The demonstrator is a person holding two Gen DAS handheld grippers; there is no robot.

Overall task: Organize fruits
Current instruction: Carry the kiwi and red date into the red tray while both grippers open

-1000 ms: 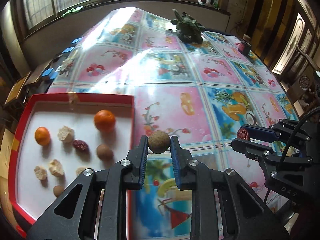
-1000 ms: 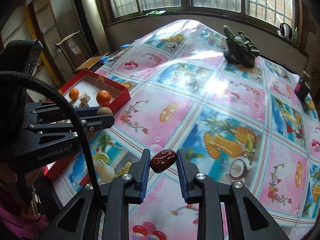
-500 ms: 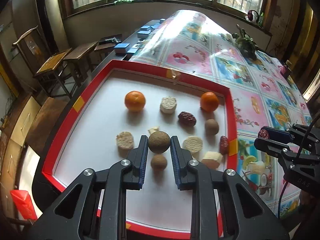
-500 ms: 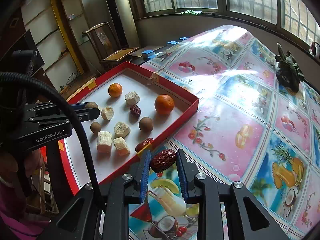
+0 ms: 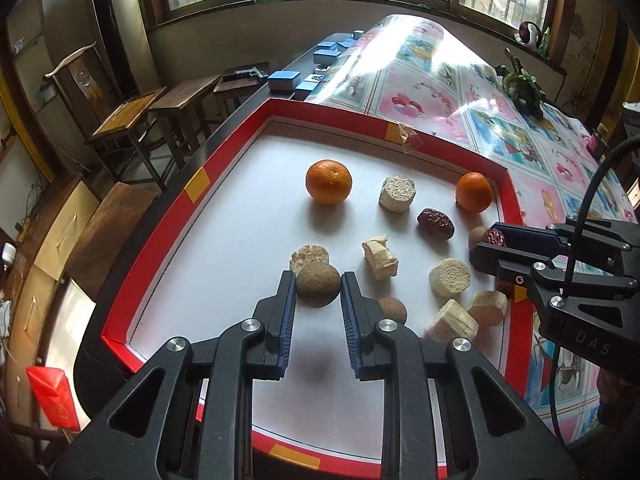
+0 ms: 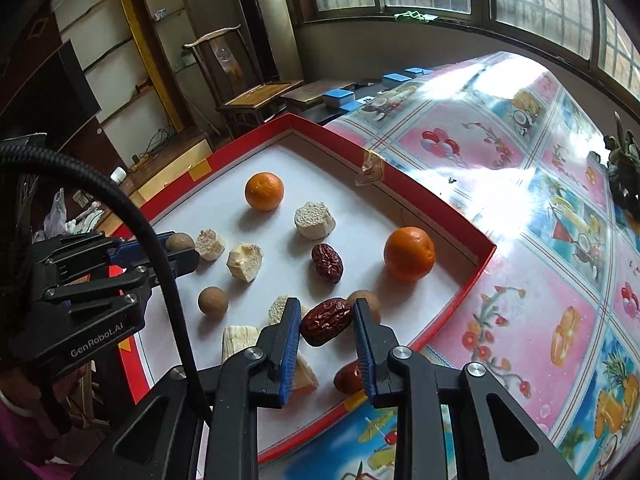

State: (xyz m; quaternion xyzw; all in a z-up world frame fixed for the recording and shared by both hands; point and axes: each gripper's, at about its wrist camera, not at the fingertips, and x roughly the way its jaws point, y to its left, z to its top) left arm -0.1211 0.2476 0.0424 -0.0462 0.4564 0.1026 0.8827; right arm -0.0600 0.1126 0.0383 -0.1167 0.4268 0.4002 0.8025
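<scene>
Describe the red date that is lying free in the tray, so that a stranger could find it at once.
Look in the red tray with the white floor. Between the two oranges, nearer the orange by the right wall, lies the loose red date. It is dark, wrinkled and oval; the other such date is in the right gripper.

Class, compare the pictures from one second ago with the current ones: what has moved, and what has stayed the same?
Both hand-held grippers moved from over the fruit-print tablecloth to over the red tray. The left hand-held gripper carried the round brown fruit with it, and the right hand-held gripper carried the red date. Nothing was released. Both grips stayed shut, and the oranges and other pieces in the tray kept their places.
</scene>
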